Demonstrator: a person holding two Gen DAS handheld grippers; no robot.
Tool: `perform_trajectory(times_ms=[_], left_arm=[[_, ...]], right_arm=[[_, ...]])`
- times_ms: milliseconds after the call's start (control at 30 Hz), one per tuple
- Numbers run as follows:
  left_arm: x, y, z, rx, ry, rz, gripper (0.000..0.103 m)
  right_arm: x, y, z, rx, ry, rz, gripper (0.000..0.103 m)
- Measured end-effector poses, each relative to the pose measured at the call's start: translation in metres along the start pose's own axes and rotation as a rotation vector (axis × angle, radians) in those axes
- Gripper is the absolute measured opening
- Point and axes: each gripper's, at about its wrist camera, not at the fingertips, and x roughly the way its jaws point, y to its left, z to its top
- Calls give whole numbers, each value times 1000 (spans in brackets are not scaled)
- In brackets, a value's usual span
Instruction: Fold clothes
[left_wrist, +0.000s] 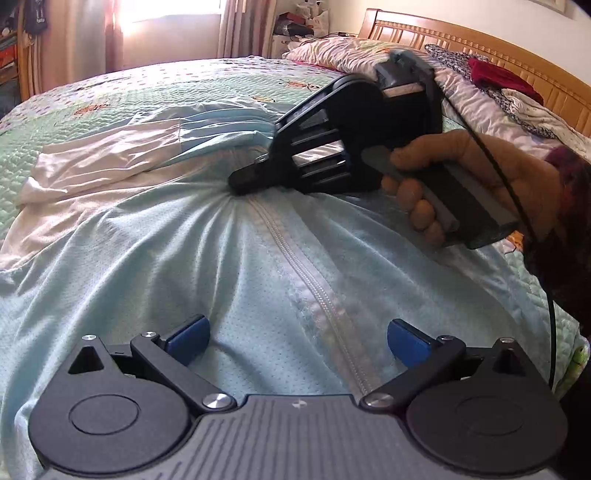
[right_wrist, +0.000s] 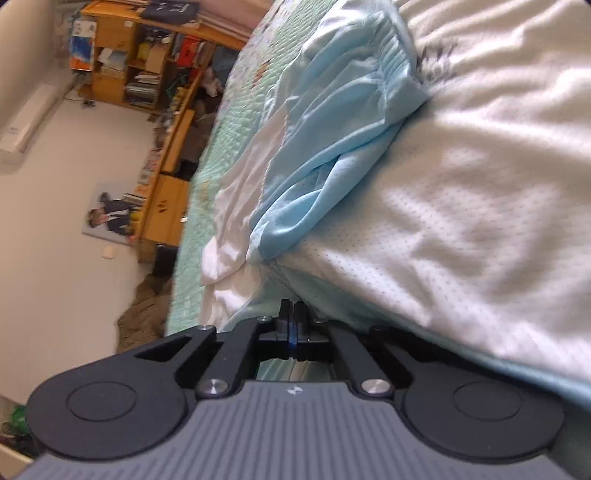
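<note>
A light blue jacket (left_wrist: 155, 266) with a zipper (left_wrist: 314, 291) lies spread on the bed (left_wrist: 110, 92), filling the middle of the frame. The left gripper (left_wrist: 297, 341) has its fingers spread wide above it. The right gripper (left_wrist: 243, 182), held by a hand (left_wrist: 461, 177), pinches the jacket cloth in its pressed-together fingers.

Perforated mesh cloth jacket (left_wrist: 155, 266), quilted bedspread (left_wrist: 110, 92), glossy wooden headboard (left_wrist: 498, 48).
</note>
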Motion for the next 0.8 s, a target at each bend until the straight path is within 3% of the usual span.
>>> perform_trajectory(times_ms=[33,133,167,267,400,467,533,633,800], left_arm=[[0,2,1,-13,2,-4,102],[-3,6,5,-55,13,-16,102],[-5,7,7,-68,19,-17,102],[-9,9,11,-105,39,-20,102],[-16,8,22,-134,20,-36,102],[-18,3,29,-115,-1,-46,102],[-18,-1,35,-90,-23,-52,102],[-4,-3,42,-67,-28,-46,102],[12,0,38,-70,1,-11,101]], right_arm=[[-5,6,-1,-23,-20,-32,3],[-22,31,-9,-110,-97,-57,22],[-27,34,-10,-116,-119,-21,25],[-28,33,-4,-89,-137,63,26],[1,13,10,-51,-87,-9,26],[15,6,11,-49,-82,-69,5],[9,8,7,-46,-101,-51,10],[0,19,3,-96,-135,-42,26],[9,16,14,-143,-100,-82,23]])
